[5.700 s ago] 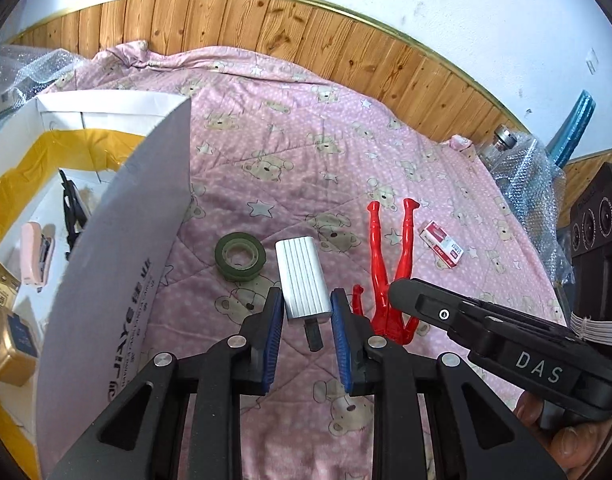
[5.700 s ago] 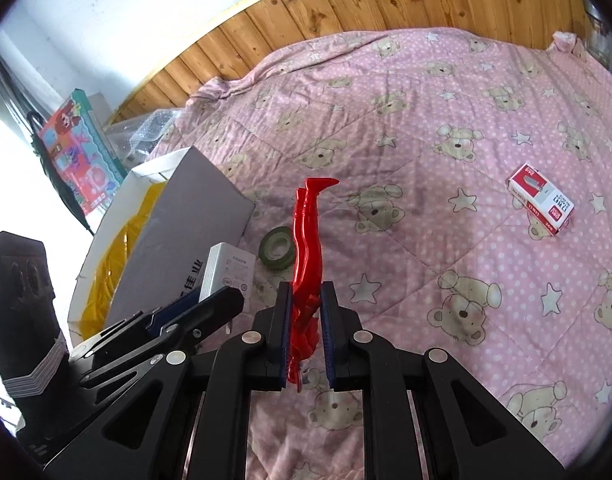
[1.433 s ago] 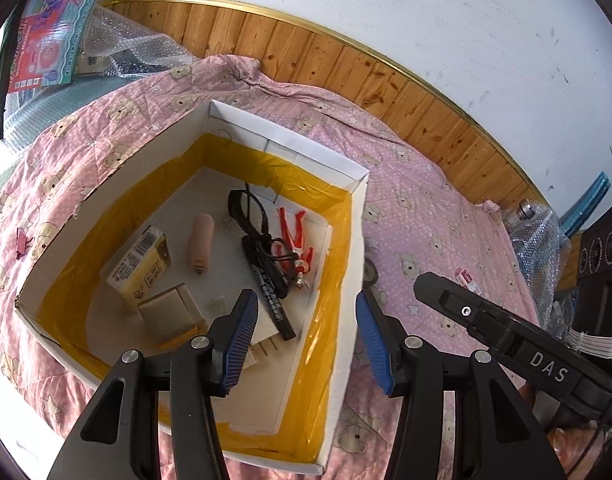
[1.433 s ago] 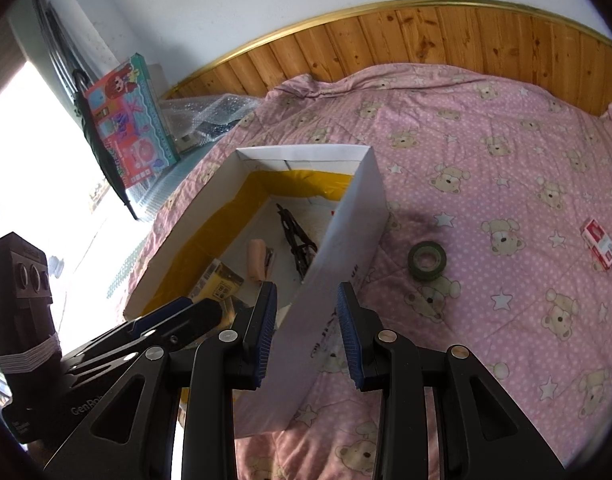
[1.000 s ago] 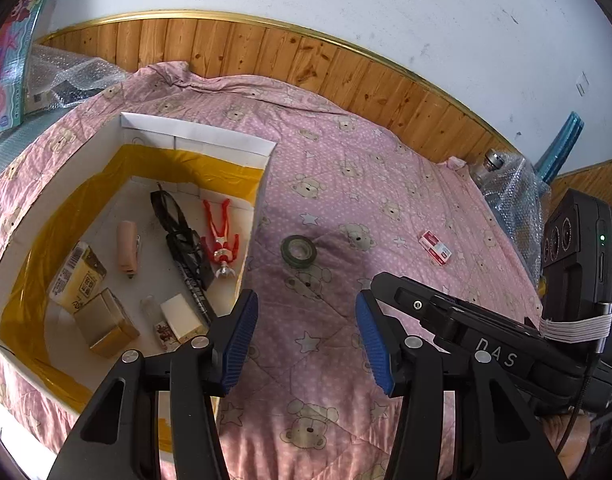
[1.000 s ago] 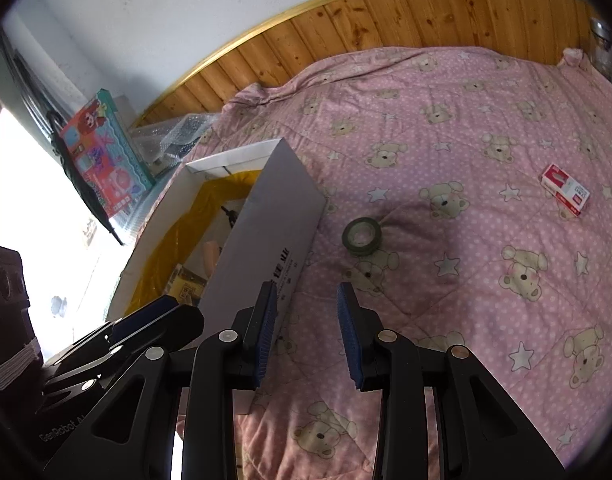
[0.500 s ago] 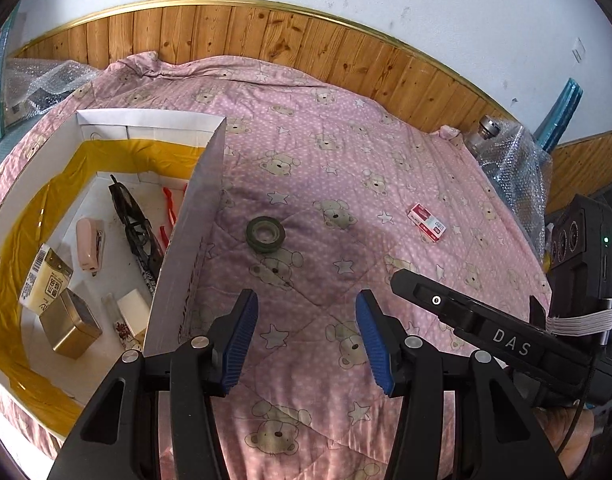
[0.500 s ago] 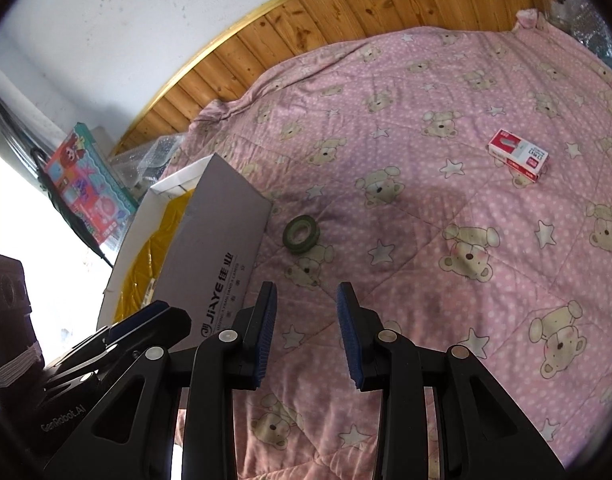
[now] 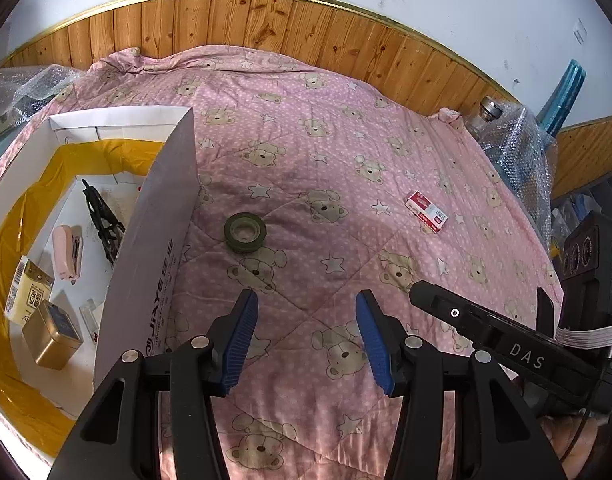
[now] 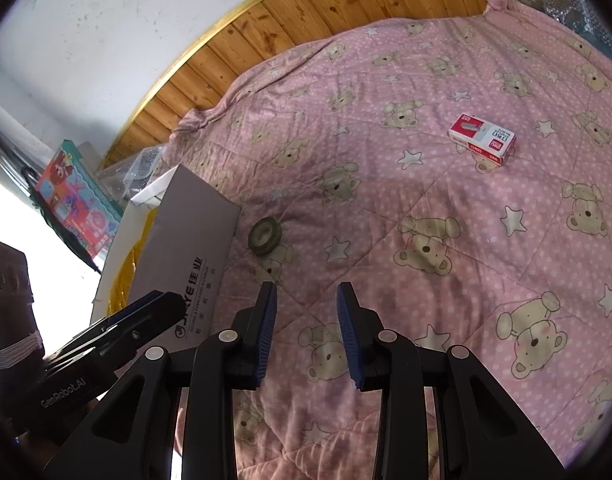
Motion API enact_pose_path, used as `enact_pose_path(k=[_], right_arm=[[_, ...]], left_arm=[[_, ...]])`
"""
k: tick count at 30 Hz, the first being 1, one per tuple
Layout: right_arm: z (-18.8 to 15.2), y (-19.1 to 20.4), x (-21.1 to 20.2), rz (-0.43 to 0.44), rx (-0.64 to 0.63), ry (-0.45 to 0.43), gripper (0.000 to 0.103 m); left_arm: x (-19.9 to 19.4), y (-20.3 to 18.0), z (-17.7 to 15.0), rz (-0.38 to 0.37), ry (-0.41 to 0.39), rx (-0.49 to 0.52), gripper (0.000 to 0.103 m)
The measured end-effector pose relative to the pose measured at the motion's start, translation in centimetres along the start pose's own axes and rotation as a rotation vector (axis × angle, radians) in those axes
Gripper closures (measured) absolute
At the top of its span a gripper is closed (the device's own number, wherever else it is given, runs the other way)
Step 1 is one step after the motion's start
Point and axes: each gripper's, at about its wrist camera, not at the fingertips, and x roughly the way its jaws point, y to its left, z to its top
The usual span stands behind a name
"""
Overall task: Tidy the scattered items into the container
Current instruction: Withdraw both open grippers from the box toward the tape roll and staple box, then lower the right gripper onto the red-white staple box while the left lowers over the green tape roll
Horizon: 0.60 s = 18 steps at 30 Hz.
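Hovering over the quilt (image 9: 314,152), left gripper (image 9: 306,334) and right gripper (image 10: 306,332) spread, empty; tape roll (image 9: 245,230) beside box (image 9: 162,240).

Lighting: bright, even daylight. Source: blown-out white glare at the left edge of the right wrist view. Shadows: soft dark patch on the pink bear-print quilt (image 9: 346,168) beside the dark green tape roll (image 9: 245,234). Focus: sharp centrally. Distortion: strong fisheye bending of the wooden wall panelling (image 10: 306,12); black vignette corners.
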Motion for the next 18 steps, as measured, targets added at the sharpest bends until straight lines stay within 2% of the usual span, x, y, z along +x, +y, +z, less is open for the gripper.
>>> enact_pose_path(k=[15, 18], right_arm=[[2.6, -5.5, -0.1, -0.056, 0.062, -0.014, 0.069], [3.4, -6.6, 0.2, -0.066, 0.074, -0.015, 0.069]], left_arm=[[5.1, 0.4, 1.0, 0.054, 0.063, -0.02, 0.05], [6.4, 1.1, 1.3, 0.077, 0.07, -0.04, 0.047]])
